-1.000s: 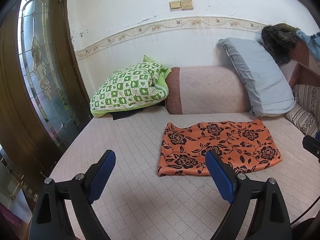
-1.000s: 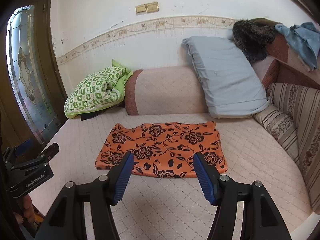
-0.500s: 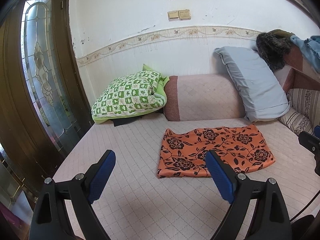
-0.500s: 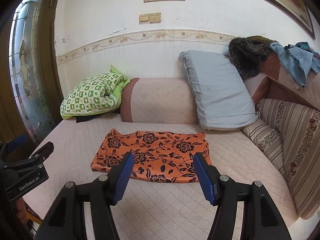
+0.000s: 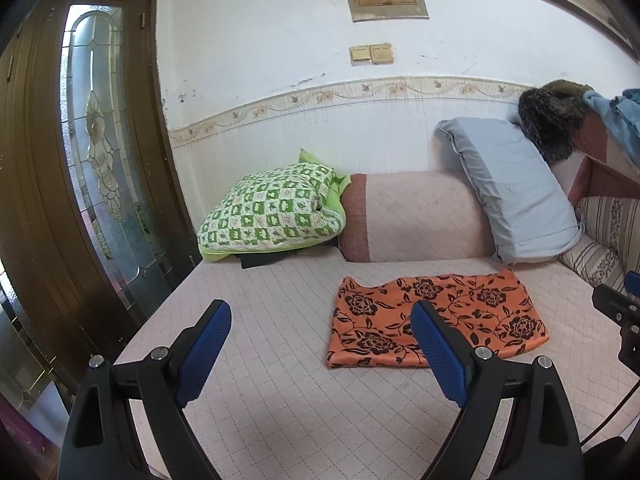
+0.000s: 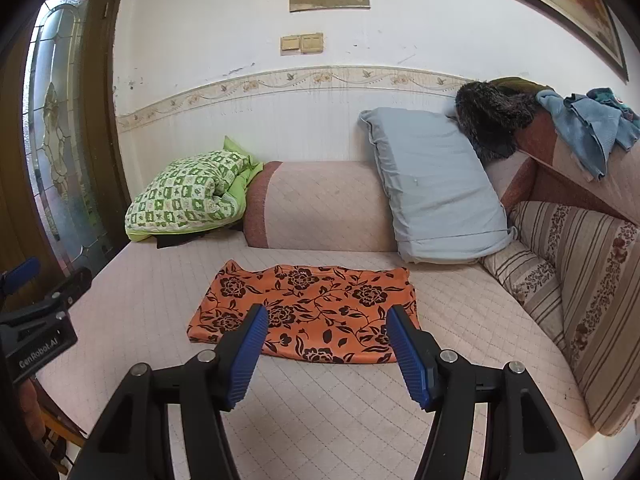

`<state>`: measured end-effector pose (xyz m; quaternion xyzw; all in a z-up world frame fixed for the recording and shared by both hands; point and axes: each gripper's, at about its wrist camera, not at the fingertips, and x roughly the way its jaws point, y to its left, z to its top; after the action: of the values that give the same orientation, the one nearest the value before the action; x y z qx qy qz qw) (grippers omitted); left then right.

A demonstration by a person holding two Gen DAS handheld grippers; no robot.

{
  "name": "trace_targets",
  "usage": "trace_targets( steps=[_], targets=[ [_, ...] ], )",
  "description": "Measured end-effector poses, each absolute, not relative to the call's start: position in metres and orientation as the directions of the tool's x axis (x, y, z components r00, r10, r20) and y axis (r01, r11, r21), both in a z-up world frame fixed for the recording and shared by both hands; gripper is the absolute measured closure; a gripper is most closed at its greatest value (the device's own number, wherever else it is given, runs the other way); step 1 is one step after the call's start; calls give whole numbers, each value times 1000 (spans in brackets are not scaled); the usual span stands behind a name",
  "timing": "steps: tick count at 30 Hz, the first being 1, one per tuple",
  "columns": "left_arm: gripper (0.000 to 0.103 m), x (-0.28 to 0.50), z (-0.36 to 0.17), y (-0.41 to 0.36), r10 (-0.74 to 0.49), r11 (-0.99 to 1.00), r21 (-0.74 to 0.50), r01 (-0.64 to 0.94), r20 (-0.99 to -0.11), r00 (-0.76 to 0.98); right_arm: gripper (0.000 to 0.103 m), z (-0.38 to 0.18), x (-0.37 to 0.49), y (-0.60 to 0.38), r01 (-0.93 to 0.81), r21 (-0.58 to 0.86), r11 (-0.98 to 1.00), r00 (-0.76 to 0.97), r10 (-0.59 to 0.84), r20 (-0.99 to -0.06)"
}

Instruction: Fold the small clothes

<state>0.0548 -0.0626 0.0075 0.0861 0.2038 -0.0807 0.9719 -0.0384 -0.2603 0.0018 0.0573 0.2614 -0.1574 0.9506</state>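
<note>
An orange cloth with black flowers [image 5: 436, 320] lies folded flat in a rectangle on the pink quilted bed [image 5: 280, 392]. It also shows in the right wrist view [image 6: 308, 308]. My left gripper [image 5: 320, 344] is open and empty, above the bed, near and left of the cloth. My right gripper [image 6: 324, 344] is open and empty, above the cloth's near edge. The left gripper's body [image 6: 36, 336] shows at the left edge of the right wrist view.
A green checked pillow [image 5: 272, 212], a pink bolster [image 5: 416, 216] and a grey pillow [image 5: 508, 196] lie along the wall. Striped cushions [image 6: 580, 276] and a headboard with draped blue clothes [image 6: 588, 128] are at the right. A wooden glass door [image 5: 100, 160] stands at the left.
Both grippers have drawn back and up from the cloth, so it looks smaller and farther away. Both stay open. The cloth has not moved.
</note>
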Motion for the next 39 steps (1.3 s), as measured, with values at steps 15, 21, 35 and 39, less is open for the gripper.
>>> trace_targets(
  steps=[15, 21, 35, 39],
  targets=[
    [12, 65, 0, -44, -96, 981, 112, 158, -425, 900, 38, -4, -30, -245, 299, 12, 954, 812, -248, -529],
    [12, 71, -5, -48, -95, 980, 114, 160, -438, 894, 38, -10, -24, -249, 301, 20, 953, 804, -243, -543],
    [12, 93, -22, -57, -88, 978, 124, 165, -476, 875, 38, -31, -2, -264, 310, 37, 950, 780, -232, -582],
    [12, 105, -30, -63, -79, 978, 132, 164, -493, 866, 38, -40, 9, -270, 311, 39, 950, 768, -227, -598]
  ],
)
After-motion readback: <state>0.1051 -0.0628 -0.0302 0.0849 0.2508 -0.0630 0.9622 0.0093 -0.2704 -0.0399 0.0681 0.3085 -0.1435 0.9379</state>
